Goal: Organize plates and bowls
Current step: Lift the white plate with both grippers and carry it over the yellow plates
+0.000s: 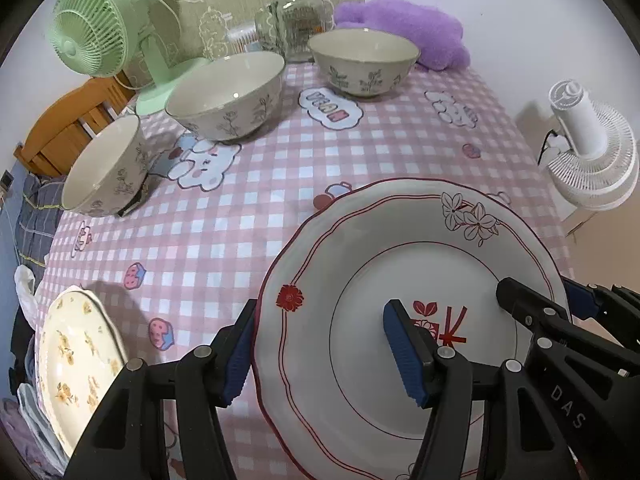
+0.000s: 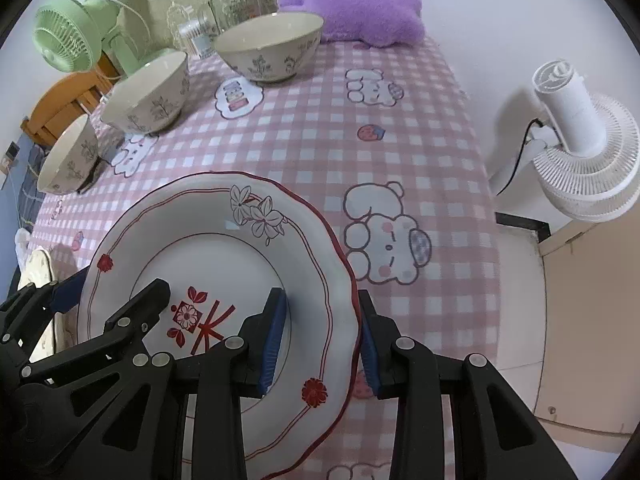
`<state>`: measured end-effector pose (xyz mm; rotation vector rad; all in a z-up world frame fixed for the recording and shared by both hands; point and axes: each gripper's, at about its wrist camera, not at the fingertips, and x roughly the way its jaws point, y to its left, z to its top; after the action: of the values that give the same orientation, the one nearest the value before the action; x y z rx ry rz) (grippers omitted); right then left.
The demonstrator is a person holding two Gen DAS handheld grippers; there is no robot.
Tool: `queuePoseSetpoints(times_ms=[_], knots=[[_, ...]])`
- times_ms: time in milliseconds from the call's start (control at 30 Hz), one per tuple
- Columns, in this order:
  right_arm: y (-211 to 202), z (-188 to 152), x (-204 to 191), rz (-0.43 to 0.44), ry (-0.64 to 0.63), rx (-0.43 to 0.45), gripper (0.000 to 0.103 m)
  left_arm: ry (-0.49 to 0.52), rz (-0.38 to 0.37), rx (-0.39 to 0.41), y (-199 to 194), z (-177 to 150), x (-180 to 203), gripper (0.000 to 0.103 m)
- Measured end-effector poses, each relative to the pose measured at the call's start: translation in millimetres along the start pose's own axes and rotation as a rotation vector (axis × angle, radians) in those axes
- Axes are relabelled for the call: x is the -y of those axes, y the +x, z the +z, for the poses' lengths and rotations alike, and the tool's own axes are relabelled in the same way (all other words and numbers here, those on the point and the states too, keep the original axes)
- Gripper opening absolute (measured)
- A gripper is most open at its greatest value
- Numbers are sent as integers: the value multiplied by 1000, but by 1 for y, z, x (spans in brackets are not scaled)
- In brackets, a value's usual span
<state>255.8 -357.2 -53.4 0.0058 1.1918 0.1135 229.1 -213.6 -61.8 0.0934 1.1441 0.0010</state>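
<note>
A white scalloped plate (image 1: pixel 400 240) (image 2: pixel 200 216) with red trim and flower prints sits between both grippers over the pink checked tablecloth (image 1: pixel 248 240). My left gripper (image 1: pixel 320 360) (image 2: pixel 112 292) is shut on its left rim, one finger on top and one at the outer edge. My right gripper (image 2: pixel 320 340) (image 1: pixel 544 296) is shut on the right rim the same way. Three grey floral bowls (image 1: pixel 362 62) (image 1: pixel 228 96) (image 1: pixel 106 168) stand apart along the far left of the table. A cream plate with yellow flowers (image 1: pixel 76 364) lies at the near left edge.
A green fan (image 1: pixel 96 28), a glass jar (image 1: pixel 298 20) and a purple plush (image 1: pixel 408 28) line the table's back. A white fan (image 1: pixel 592 148) stands off the right edge, a wooden chair (image 1: pixel 68 124) at the left. Bare cloth lies between bowls and plate.
</note>
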Motion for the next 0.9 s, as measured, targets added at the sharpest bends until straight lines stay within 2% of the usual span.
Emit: queuePoseSetpoints(times_ms=[333, 633, 900], knots=[[-31, -9, -31, -24, 29, 56, 37, 35, -10, 46, -31, -9, -30, 63], [-60, -25, -92, -41, 53, 94, 38, 33, -21, 78, -61, -22, -90, 63], [-68, -41, -156, -35, 49, 101, 38, 16, -20, 83, -70, -38, -148, 63]])
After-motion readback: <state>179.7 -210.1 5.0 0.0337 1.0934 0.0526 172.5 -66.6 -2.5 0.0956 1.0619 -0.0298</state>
